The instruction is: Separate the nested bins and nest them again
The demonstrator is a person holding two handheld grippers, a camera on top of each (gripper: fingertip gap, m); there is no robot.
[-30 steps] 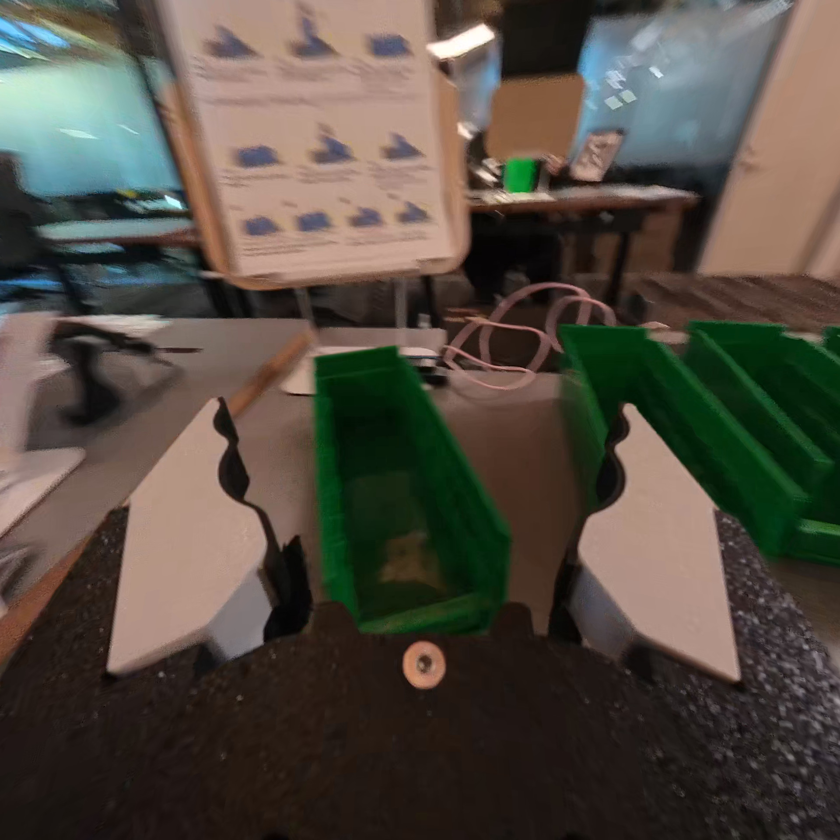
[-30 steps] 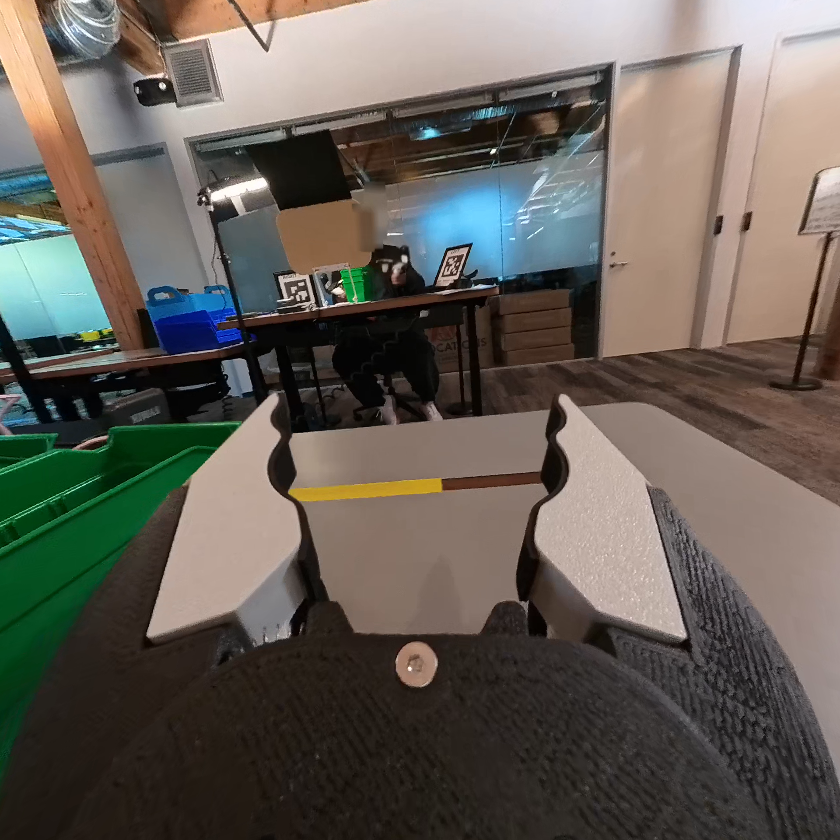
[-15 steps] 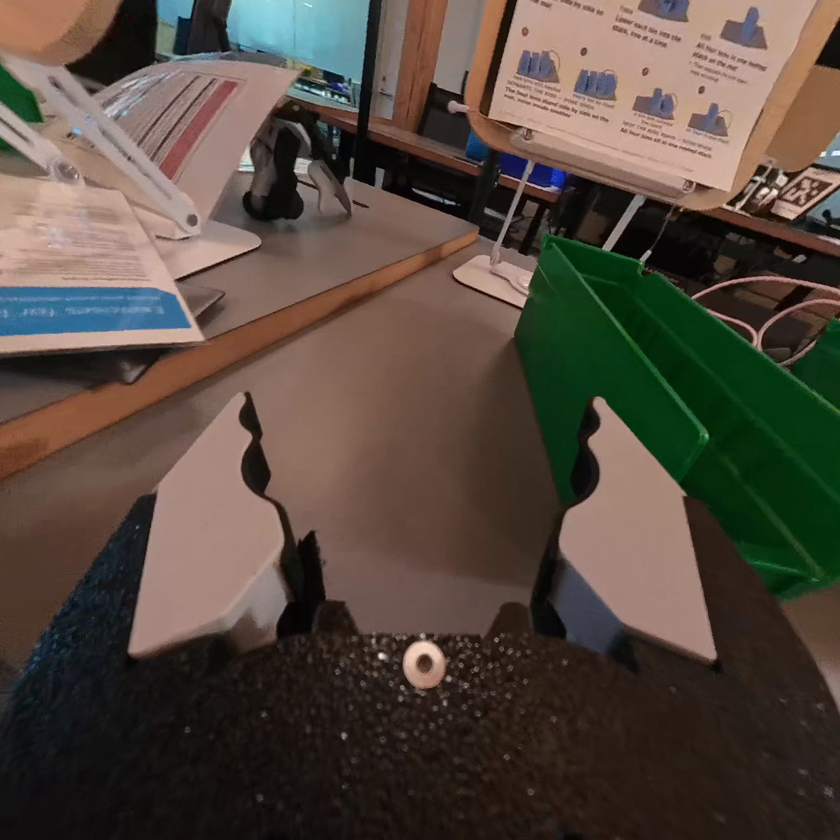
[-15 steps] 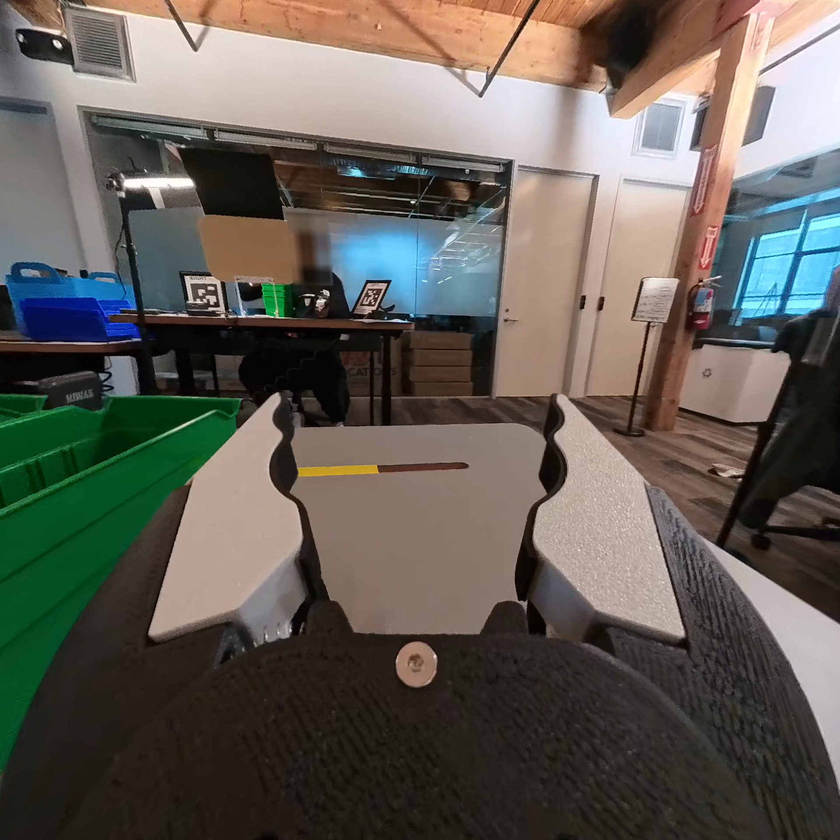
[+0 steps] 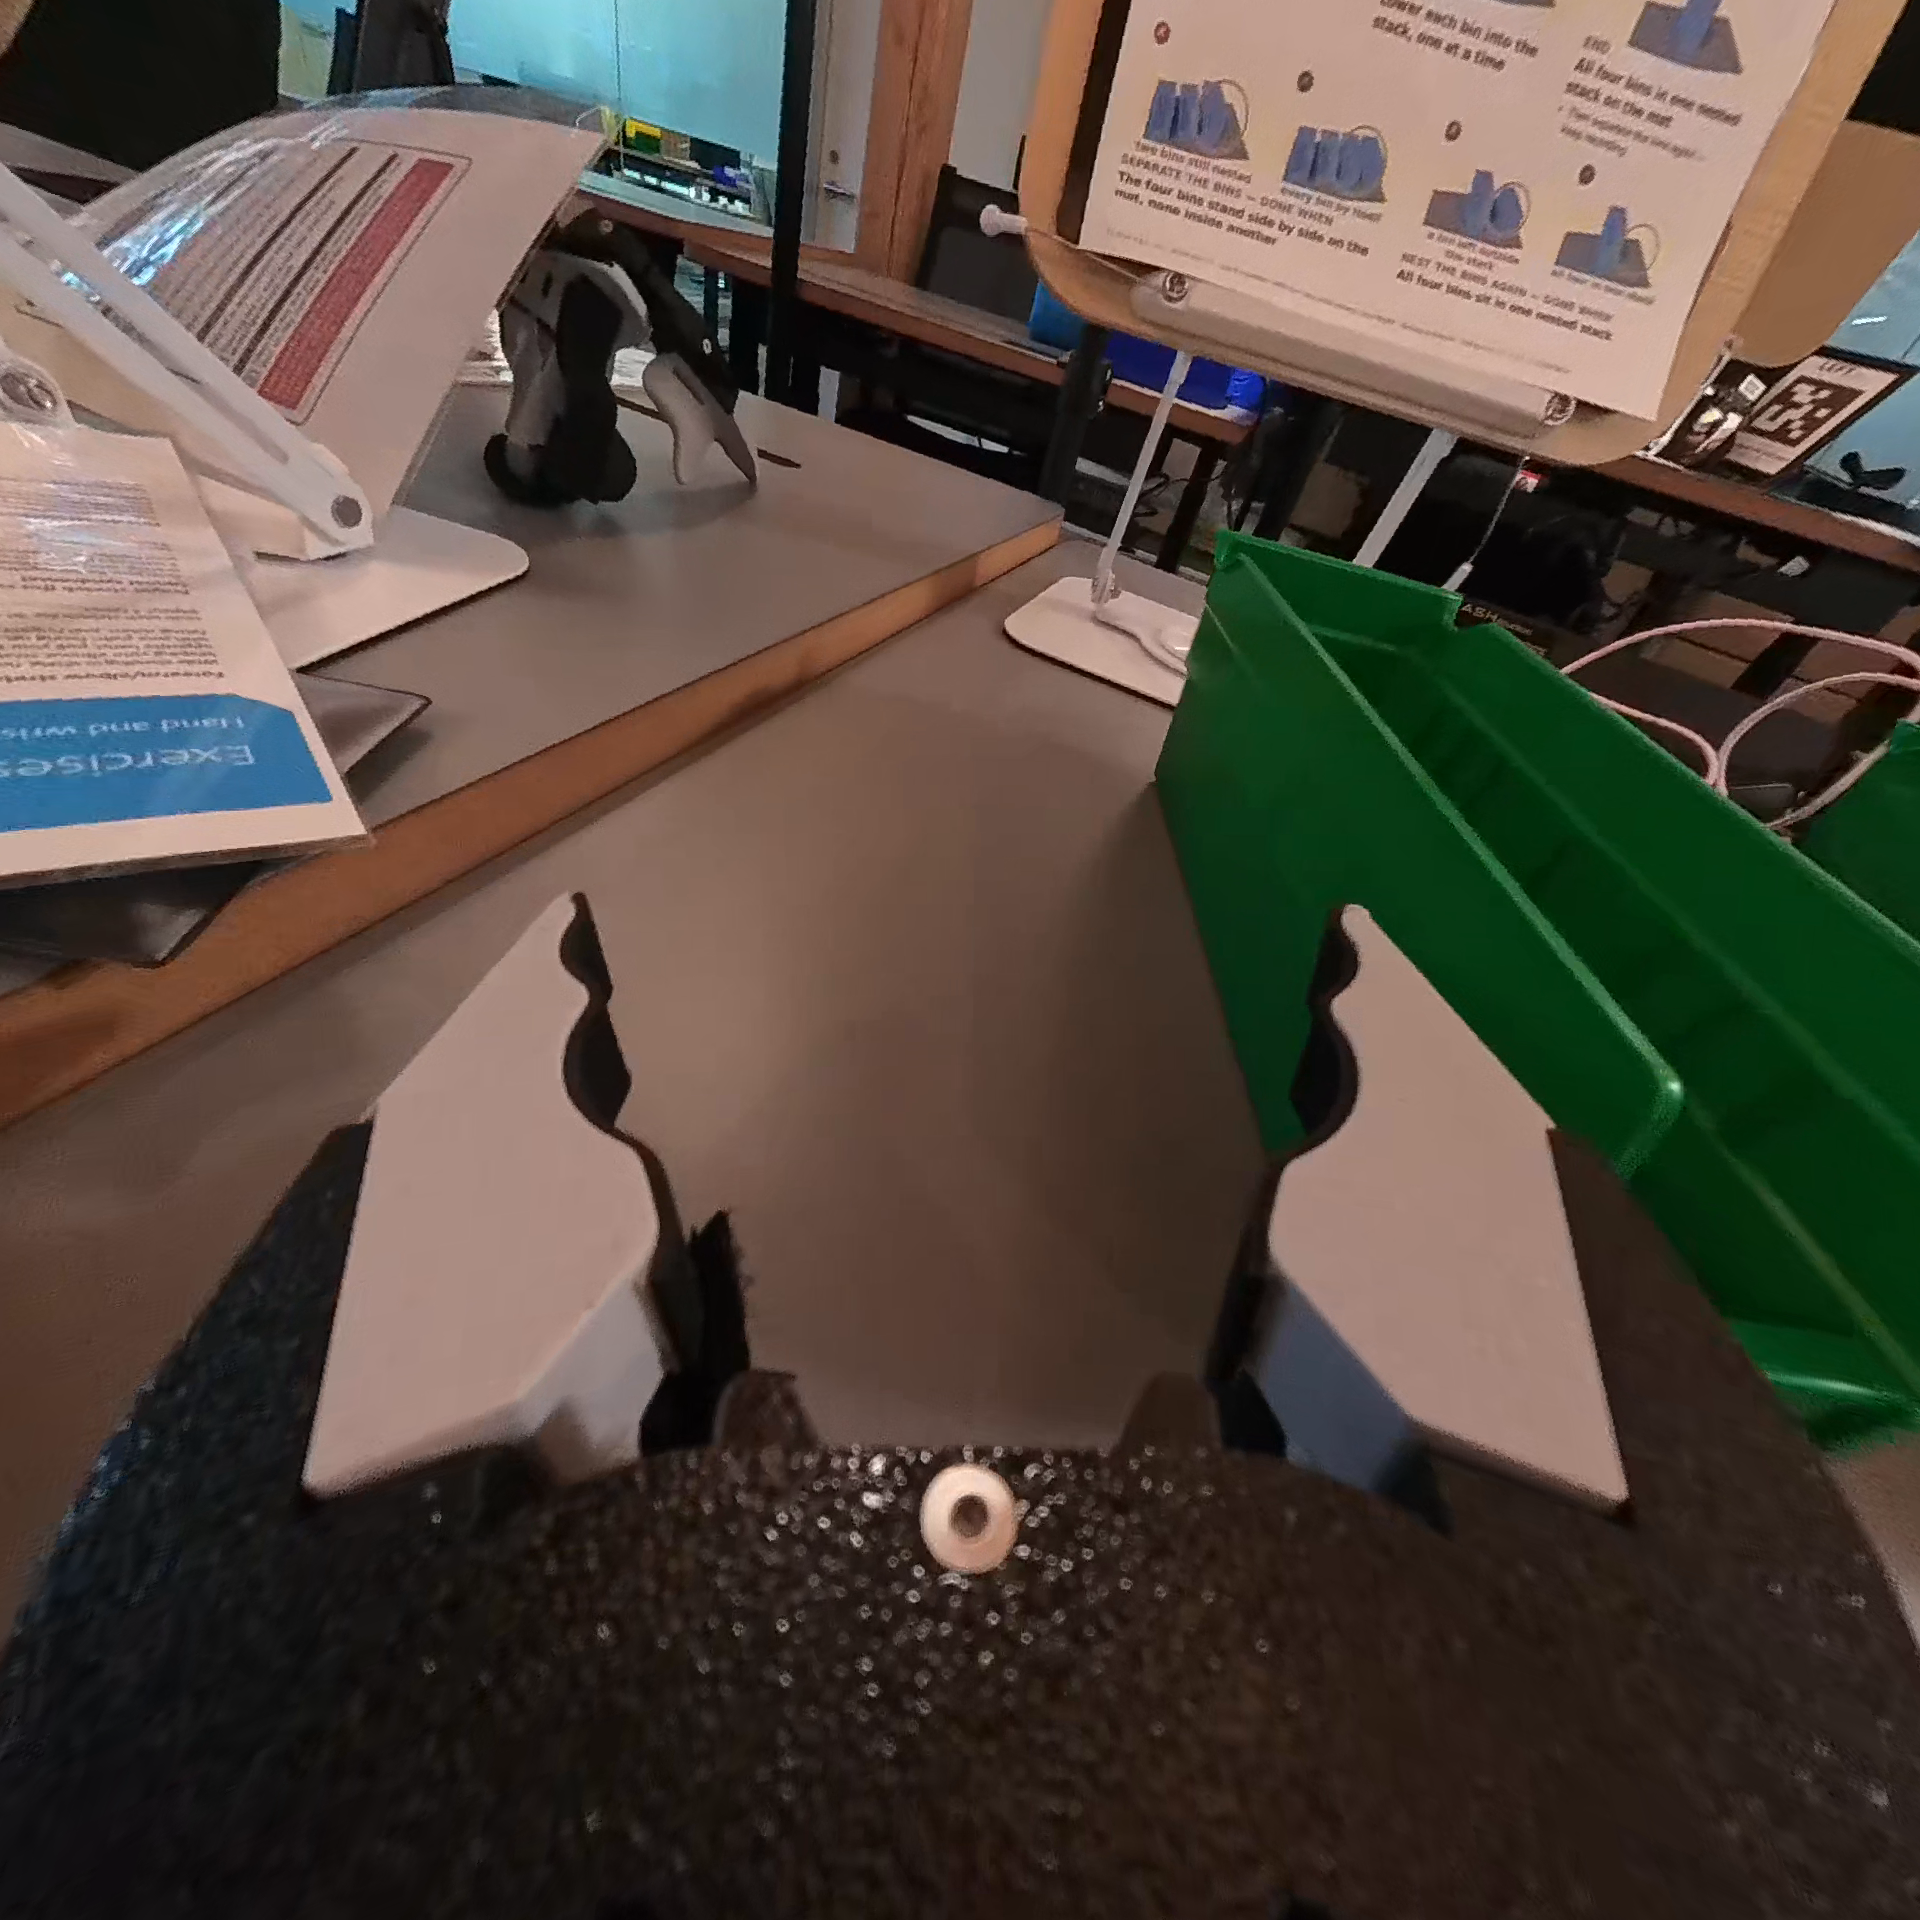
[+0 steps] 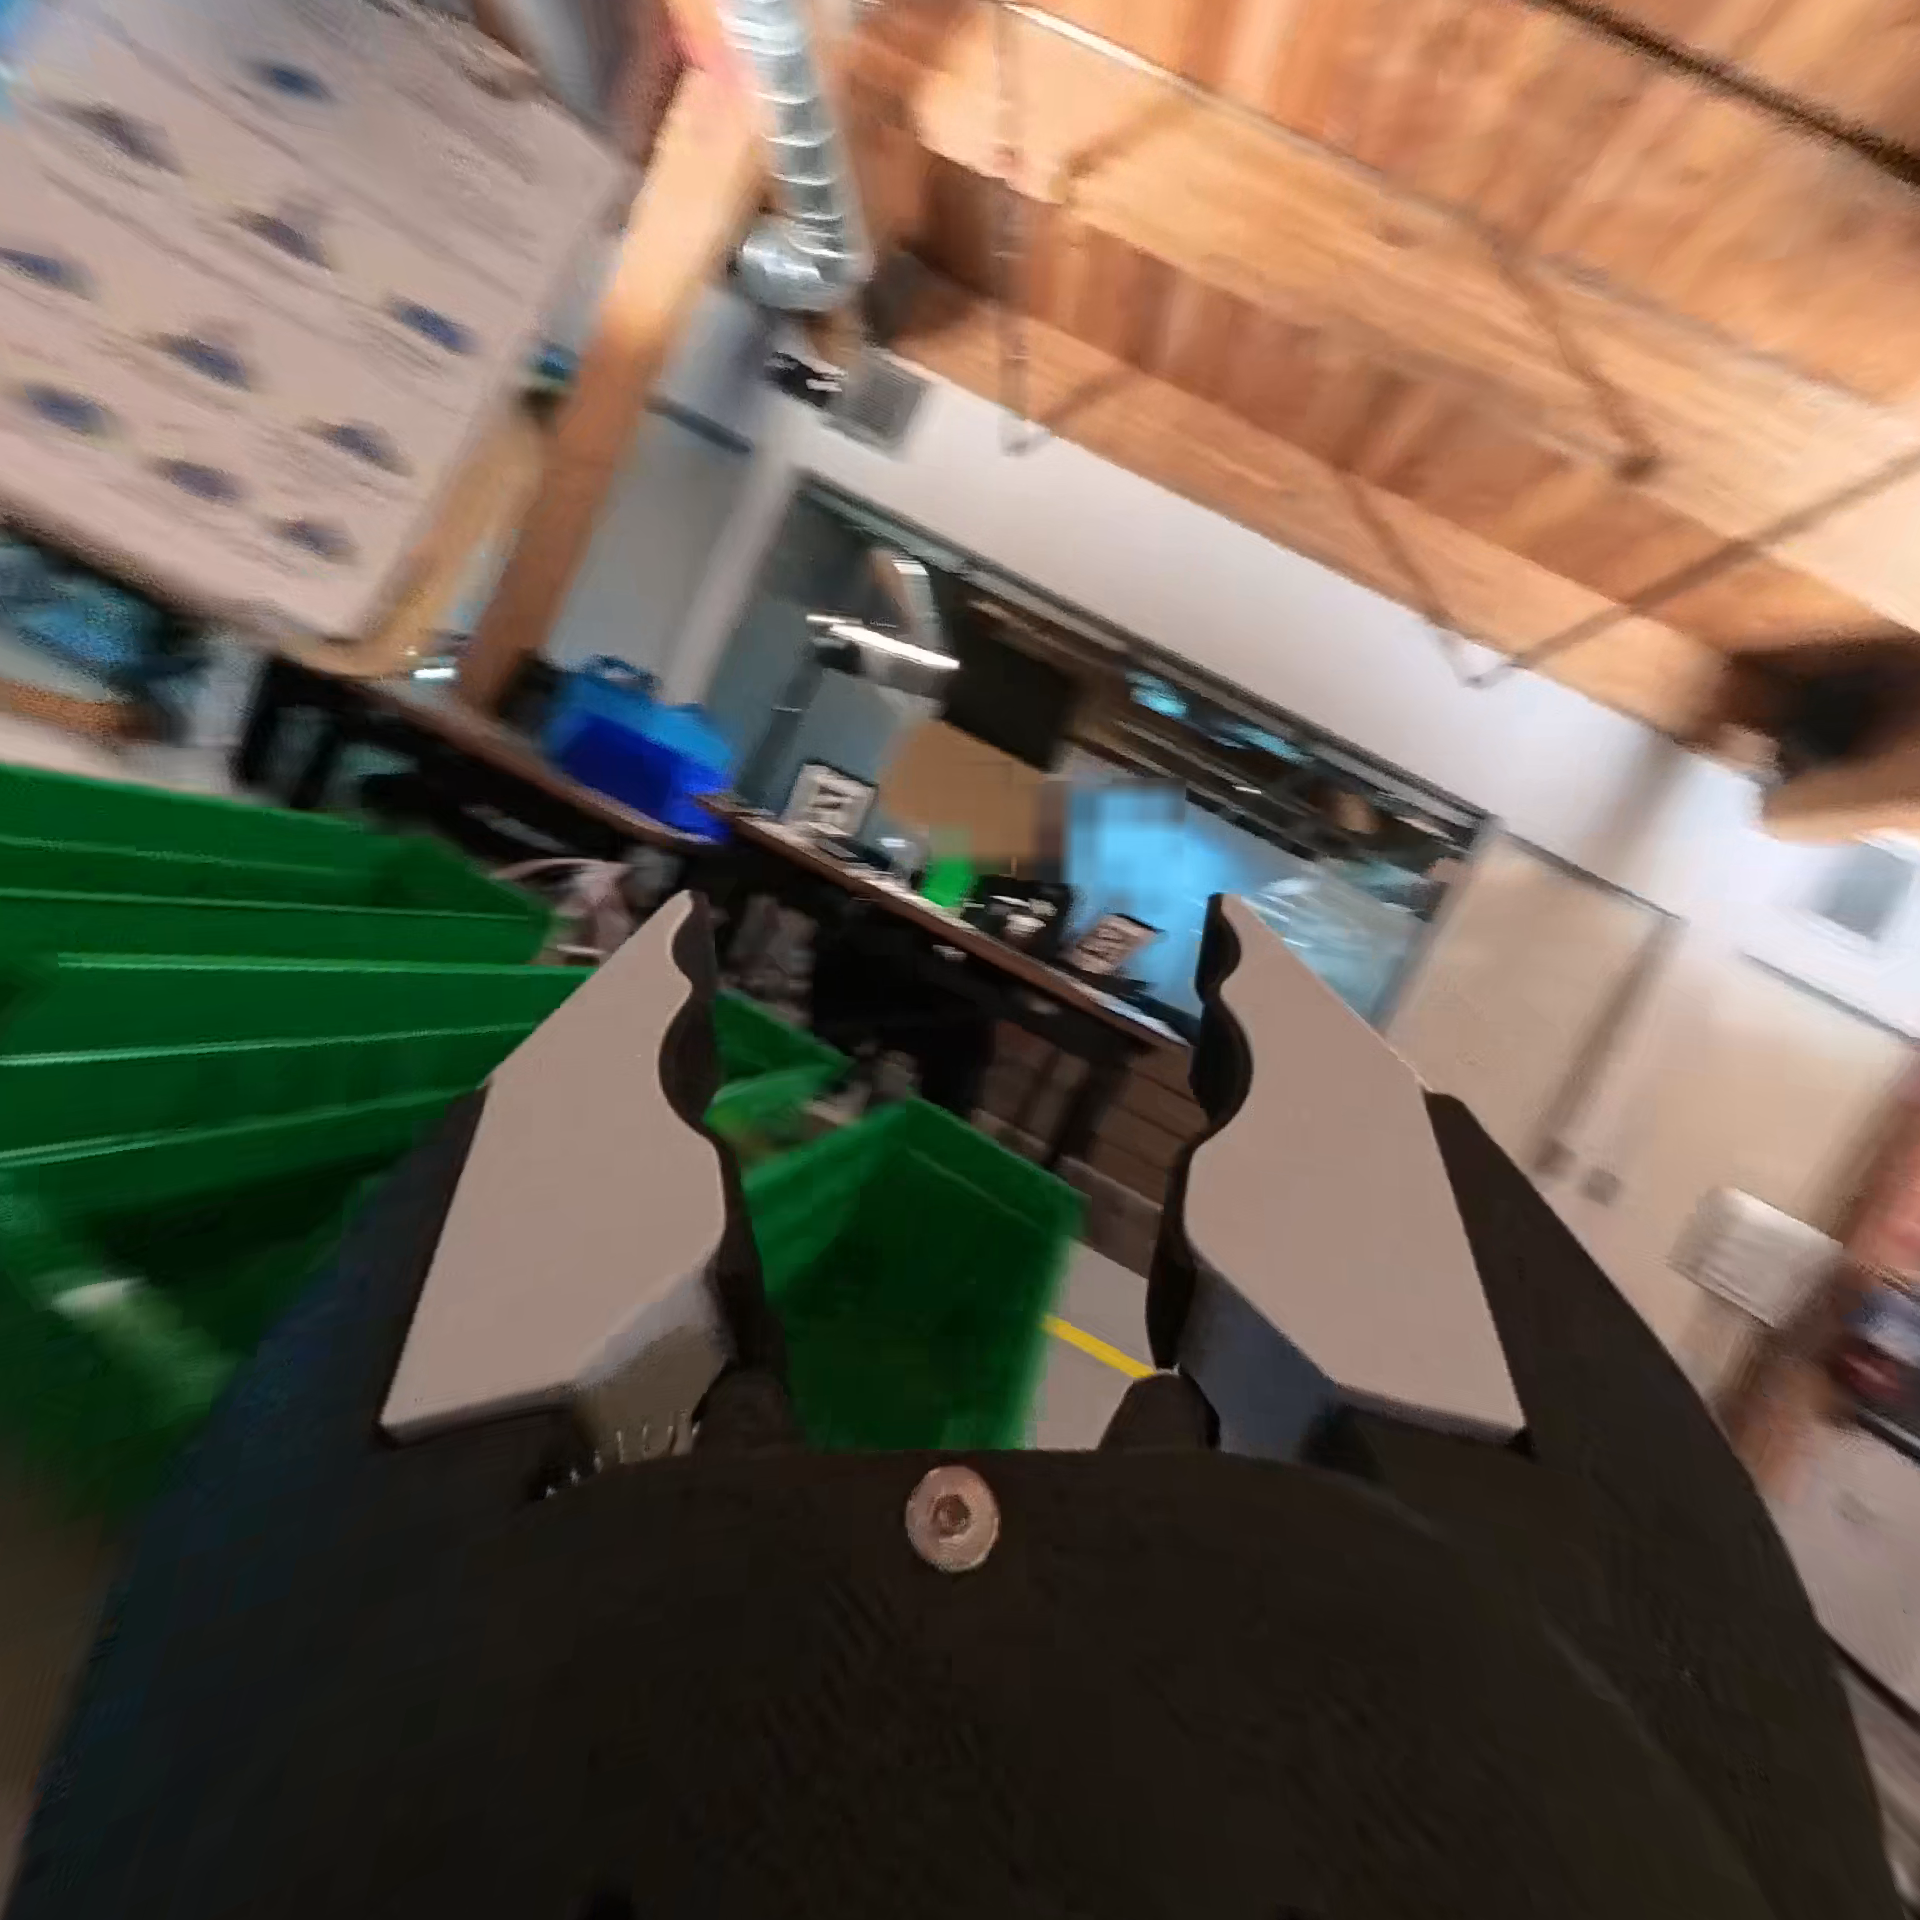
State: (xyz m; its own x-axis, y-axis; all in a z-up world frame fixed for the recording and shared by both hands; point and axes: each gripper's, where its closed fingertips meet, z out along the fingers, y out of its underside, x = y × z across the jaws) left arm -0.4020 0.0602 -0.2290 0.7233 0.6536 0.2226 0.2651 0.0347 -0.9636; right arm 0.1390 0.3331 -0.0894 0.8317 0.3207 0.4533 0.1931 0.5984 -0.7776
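A long green bin [image 5: 1538, 883] stands on the grey table [image 5: 914, 883] to the right in the left wrist view. My left gripper [image 5: 961, 914] is open and empty over bare table, its right finger close beside the bin's near left wall. A second green bin's edge [image 5: 1870, 821] shows at far right. The right wrist view is blurred and tilted. My right gripper [image 6: 951, 914] is open and empty, raised, with a green bin [image 6: 914, 1268] behind and below its jaws. Several more green bins [image 6: 229, 987] lie to its left.
A raised grey board [image 5: 665, 613] at left carries a paper stand [image 5: 312, 343], a leaflet [image 5: 125, 675] and a spare black-and-white gripper [image 5: 592, 374]. An instruction sheet on a stand [image 5: 1403, 156] rises behind the bin. Pink cable [image 5: 1756, 717] lies behind. Yellow tape [image 6: 1091, 1345] marks the table.
The left gripper swung left off the green bin and now sits over bare table beside it. The right gripper tilted up and turned left toward the bins, blurring its view.
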